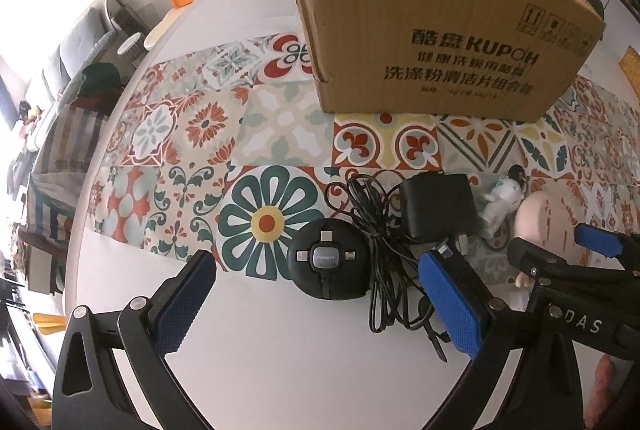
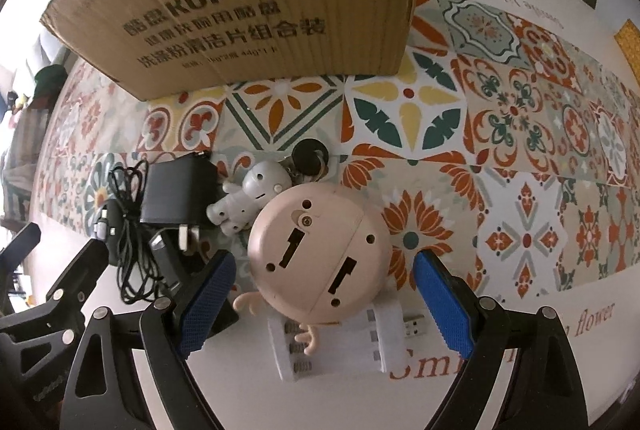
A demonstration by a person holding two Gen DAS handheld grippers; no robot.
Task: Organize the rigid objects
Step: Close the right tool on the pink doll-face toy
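Note:
A brown cardboard box [image 1: 436, 30] stands open-topped at the back of the patterned table mat. In front of it lie a round black charger puck [image 1: 329, 264], a tangled black cable [image 1: 380, 230], a black plug adapter [image 1: 438, 208], a small white robot figure [image 2: 256, 196] and a round pink toy [image 2: 320, 250] with its underside up. My left gripper [image 1: 320, 306] stands open, its pads either side of the puck and cable. My right gripper [image 2: 324, 304] is open too, straddling the pink toy without touching it. Under the toy lies a white battery charger [image 2: 340, 342].
A small USB dongle [image 2: 414, 326] lies by the white charger. A black round keyring piece [image 2: 310, 156] sits behind the pink toy. The white table edge [image 1: 120, 134] curves away at the left, with a sofa [image 1: 68, 58] and clutter beyond. The right gripper [image 1: 560, 258] crowds the left wrist view's right side.

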